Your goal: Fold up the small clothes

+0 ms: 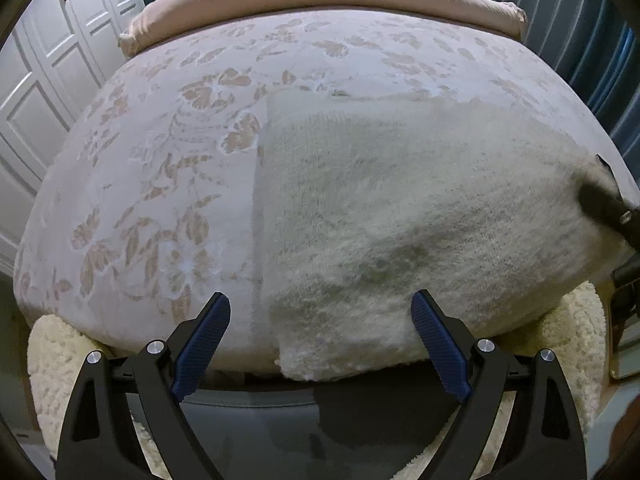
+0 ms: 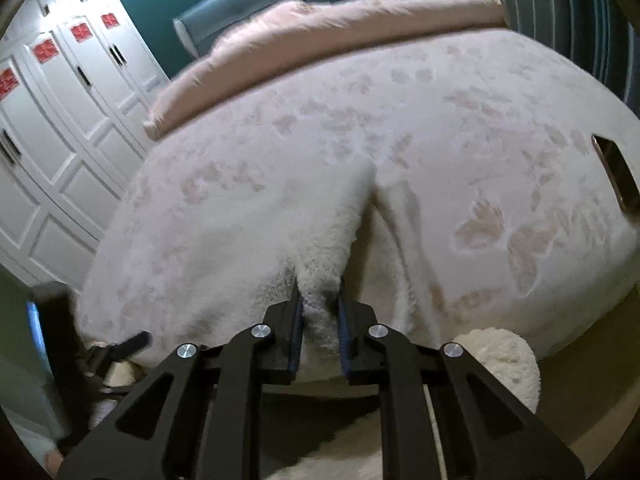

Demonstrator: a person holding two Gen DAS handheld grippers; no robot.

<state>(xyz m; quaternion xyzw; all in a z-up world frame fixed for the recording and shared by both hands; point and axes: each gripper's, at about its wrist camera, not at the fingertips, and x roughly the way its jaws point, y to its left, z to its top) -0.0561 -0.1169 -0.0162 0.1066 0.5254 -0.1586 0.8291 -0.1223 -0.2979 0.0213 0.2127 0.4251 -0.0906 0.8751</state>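
in the left wrist view the left gripper [image 1: 320, 344] stands wide apart at the bottom of the frame, empty, just above the near edge of a fluffy cream garment [image 1: 400, 216] that lies spread over the centre and right of a floral bedspread [image 1: 160, 184]. the right gripper [image 1: 600, 196] shows at the right edge, on the garment's far corner. in the right wrist view the right gripper [image 2: 320, 312] is clamped on a raised fold of the garment [image 2: 320, 248], low centre. white wardrobe doors [image 2: 60, 140] fill the left.
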